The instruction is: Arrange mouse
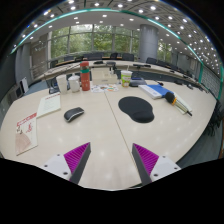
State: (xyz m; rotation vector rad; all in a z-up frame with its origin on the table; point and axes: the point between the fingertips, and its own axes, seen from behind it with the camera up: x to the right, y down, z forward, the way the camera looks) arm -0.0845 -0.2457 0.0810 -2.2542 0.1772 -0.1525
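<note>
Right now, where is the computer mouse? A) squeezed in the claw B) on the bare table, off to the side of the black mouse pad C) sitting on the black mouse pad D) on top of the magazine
B: the mouse rests on the bare table, apart from the black mouse pad, well beyond the open claw, whose fingers hold nothing.

Table (100,135) with mouse (73,114), mousepad (136,108)
</note>
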